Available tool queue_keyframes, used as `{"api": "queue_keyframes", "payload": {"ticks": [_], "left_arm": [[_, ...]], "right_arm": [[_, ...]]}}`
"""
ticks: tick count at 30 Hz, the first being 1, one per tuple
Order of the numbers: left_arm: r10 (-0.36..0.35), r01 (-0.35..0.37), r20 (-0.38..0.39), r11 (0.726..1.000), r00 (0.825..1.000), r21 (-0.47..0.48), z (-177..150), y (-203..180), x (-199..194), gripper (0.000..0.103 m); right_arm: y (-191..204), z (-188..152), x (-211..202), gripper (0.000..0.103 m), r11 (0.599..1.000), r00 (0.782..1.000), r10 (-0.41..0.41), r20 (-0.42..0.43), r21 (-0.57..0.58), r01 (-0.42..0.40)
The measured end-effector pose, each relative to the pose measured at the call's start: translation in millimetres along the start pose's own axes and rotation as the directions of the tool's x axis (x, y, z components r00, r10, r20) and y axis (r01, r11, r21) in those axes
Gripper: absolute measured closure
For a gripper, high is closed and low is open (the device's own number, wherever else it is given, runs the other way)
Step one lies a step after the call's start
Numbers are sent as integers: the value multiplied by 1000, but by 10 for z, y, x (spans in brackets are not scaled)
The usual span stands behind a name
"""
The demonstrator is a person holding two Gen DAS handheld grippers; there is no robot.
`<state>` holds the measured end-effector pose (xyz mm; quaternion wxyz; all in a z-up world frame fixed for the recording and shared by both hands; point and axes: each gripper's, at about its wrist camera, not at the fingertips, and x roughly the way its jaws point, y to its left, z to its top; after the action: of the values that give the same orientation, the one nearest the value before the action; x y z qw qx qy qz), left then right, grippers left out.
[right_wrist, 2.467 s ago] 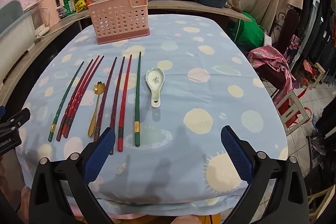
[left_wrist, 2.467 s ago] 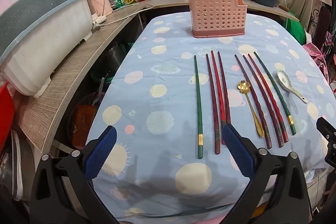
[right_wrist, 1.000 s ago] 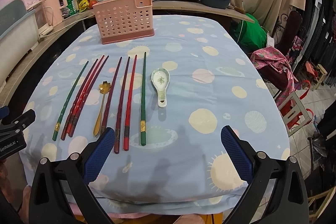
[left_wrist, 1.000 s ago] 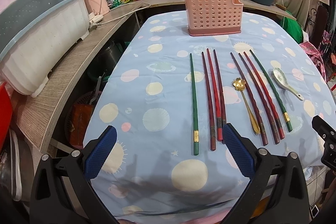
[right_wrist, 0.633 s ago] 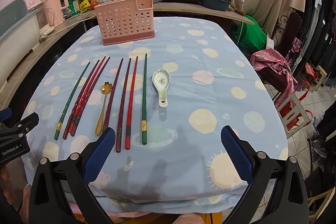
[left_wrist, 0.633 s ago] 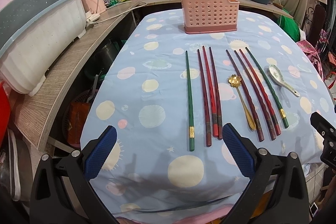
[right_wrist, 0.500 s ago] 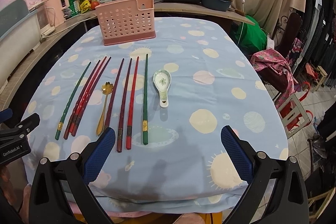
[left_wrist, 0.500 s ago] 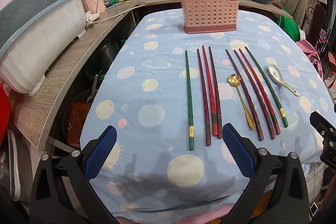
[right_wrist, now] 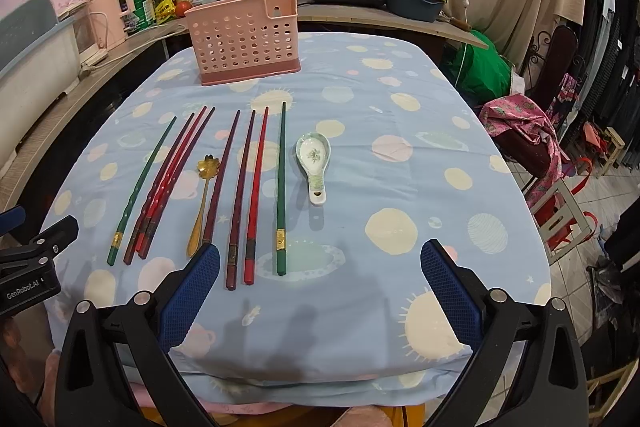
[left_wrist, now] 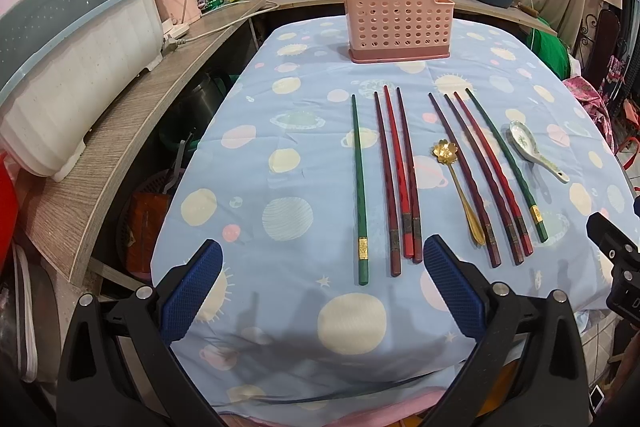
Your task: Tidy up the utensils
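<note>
The table wears a light blue cloth [left_wrist: 256, 131] with pale round spots. At the far end stands a pink basket [left_wrist: 396, 23] full of little holes. It is upright.

In front of the basket the utensils lie flat in a row, all pointing toward it. On the left is one green chopstick [left_wrist: 359, 187]. Next to it lie three red chopsticks [left_wrist: 400, 179] close together. Then comes a gold spoon [left_wrist: 460, 187] with a flower-shaped bowl. After that are three more dark red chopsticks [left_wrist: 480, 175], then another green chopstick [left_wrist: 506, 163]. A white spoon [right_wrist: 314, 161] with a green pattern lies at the far right, just beside that green chopstick.

The left gripper [left_wrist: 320, 287] hangs over the near edge of the table. Its blue fingers [left_wrist: 191, 291] are spread wide and hold nothing. The thick ends of the left green and red chopsticks lie just ahead of the gap.

The right gripper [right_wrist: 320, 289] is wide open too, and empty. The ends of the right-hand chopsticks lie just past its left finger [right_wrist: 191, 294]. The white spoon lies farther ahead.
</note>
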<state>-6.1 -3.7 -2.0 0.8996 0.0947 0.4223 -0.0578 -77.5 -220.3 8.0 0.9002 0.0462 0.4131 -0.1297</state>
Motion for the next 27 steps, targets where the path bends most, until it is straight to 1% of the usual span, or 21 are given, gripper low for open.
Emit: {"api": "queue_keyframes", "payload": {"ticks": [18, 27], "left_arm": [[-9, 9, -4, 1000, 1000, -1, -24, -66, -12, 7], [-50, 49, -49, 999, 998, -16, -22, -44, 90, 7]], "right_arm": [[-3, 3, 1, 7, 1000, 1000, 0, -1, 0, 0], [7, -4, 11, 7, 1000, 1000, 2, -5, 0, -2]]}}
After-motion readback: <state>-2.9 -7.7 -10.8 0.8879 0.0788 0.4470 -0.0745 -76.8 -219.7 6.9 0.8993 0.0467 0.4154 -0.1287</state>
